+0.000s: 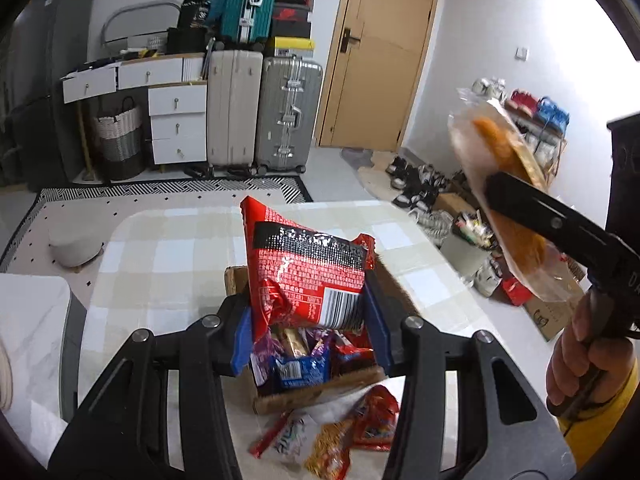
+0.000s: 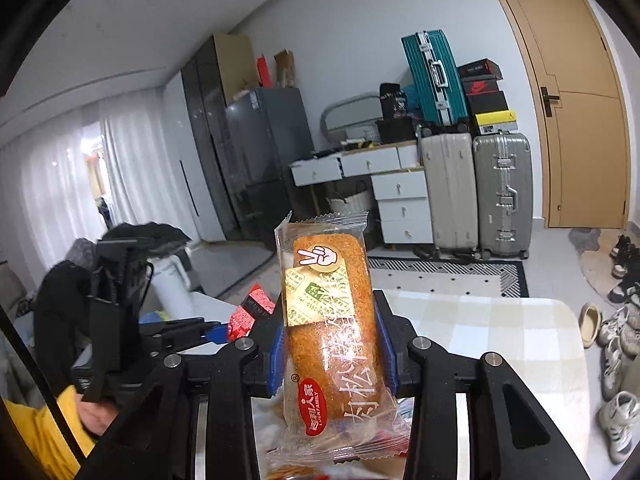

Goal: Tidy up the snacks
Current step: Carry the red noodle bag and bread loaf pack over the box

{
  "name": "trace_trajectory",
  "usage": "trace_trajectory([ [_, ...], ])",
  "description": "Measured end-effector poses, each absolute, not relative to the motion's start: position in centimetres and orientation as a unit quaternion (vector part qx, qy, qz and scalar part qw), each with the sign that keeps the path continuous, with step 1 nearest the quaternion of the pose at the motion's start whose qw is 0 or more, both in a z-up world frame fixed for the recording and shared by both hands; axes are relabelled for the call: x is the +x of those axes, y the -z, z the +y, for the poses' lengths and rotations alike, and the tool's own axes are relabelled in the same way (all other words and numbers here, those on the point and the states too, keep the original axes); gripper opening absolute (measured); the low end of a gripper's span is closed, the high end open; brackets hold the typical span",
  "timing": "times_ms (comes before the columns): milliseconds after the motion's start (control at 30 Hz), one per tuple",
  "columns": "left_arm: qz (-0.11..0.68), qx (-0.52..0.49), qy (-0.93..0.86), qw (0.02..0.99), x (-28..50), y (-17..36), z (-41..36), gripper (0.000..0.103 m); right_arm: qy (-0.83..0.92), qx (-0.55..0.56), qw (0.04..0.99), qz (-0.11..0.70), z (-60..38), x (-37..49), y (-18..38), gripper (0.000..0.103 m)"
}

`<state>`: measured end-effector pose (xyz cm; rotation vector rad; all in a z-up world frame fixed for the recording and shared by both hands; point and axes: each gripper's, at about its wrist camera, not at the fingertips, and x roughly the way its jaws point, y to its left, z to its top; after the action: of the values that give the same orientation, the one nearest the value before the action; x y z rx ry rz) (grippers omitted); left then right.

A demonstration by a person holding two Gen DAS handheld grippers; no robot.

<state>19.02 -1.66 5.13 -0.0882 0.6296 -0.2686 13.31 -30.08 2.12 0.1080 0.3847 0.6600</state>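
Snacks in both your tongs: left gripper point(image 1: 312, 322) pinches a crinkly red bag point(image 1: 308, 264) with a barcode, right above the cardboard box point(image 1: 320, 394) of candies. Right gripper point(image 2: 330, 354) clamps a clear-wrapped golden bread roll point(image 2: 326, 320), standing upright between its pads.

snacks point(image 1: 298, 360) in box point(image 1: 320, 396) | box on table point(image 1: 160, 264)
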Motion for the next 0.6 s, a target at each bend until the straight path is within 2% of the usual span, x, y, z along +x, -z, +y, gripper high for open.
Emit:
trace_trajectory([
  [300, 0.364, -0.053, 0.138, 0.92, 26.0, 0.1, -3.0, 0.044, -0.31, 0.063, 0.914, 0.255, -29.2, 21.5, 3.3, 0.038],
  [600, 0.405, -0.043, 0.143, 0.902, 28.8, 4.7, -4.0, 0.044, -0.309, 0.075, 0.901, 0.295, -29.2, 26.0, 7.4, 0.038],
])
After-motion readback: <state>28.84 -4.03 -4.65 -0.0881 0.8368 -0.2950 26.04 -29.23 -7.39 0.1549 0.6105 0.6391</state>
